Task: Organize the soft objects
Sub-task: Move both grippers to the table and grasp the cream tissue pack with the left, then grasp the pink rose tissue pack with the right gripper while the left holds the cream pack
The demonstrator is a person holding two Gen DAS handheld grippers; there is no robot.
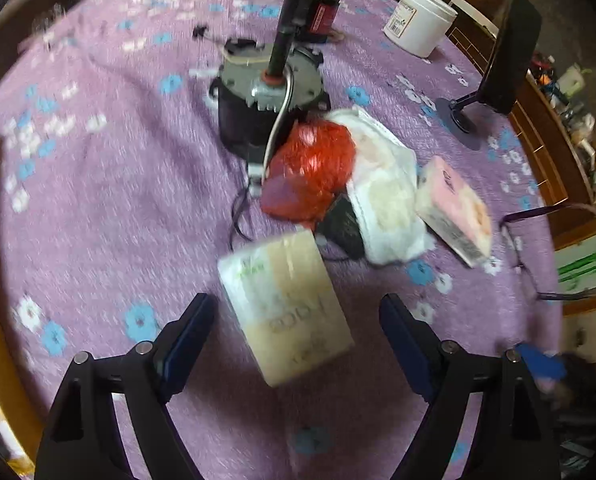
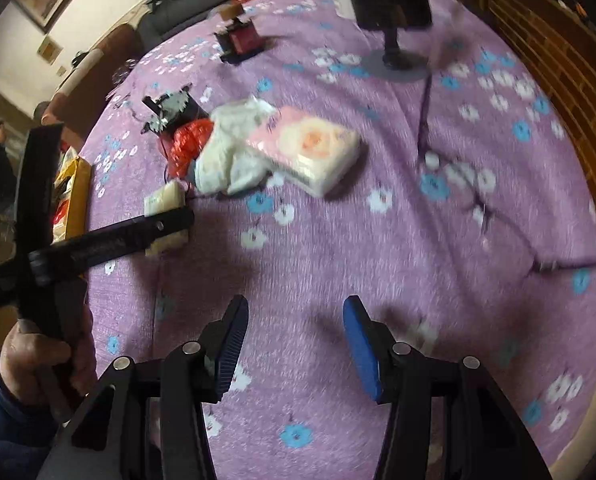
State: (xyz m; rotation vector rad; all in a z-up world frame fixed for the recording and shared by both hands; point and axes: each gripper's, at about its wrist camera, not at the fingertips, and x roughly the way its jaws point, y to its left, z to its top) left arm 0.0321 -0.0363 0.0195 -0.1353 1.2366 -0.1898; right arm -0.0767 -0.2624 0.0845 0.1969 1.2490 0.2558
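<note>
A beige tissue pack [image 1: 288, 306] lies on the purple flowered tablecloth [image 1: 98, 208] between the fingers of my open left gripper [image 1: 298, 312], which do not touch it. Behind it lie a red crinkly bag [image 1: 311, 170], a white soft pack [image 1: 385, 196] and a pink tissue pack [image 1: 453, 210]. In the right wrist view my right gripper [image 2: 296, 320] is open and empty over bare cloth. The pink pack [image 2: 309, 148], white pack [image 2: 228, 148], red bag [image 2: 188, 142] and beige pack [image 2: 166, 200] lie ahead, with the left gripper's finger [image 2: 146, 228] over the beige pack.
A black and grey motor [image 1: 266, 92] with a cable stands behind the red bag. A white jar [image 1: 419, 20] and a black stand with a screen [image 1: 501, 60] are at the far right. A dark red device [image 2: 240, 40] sits at the back.
</note>
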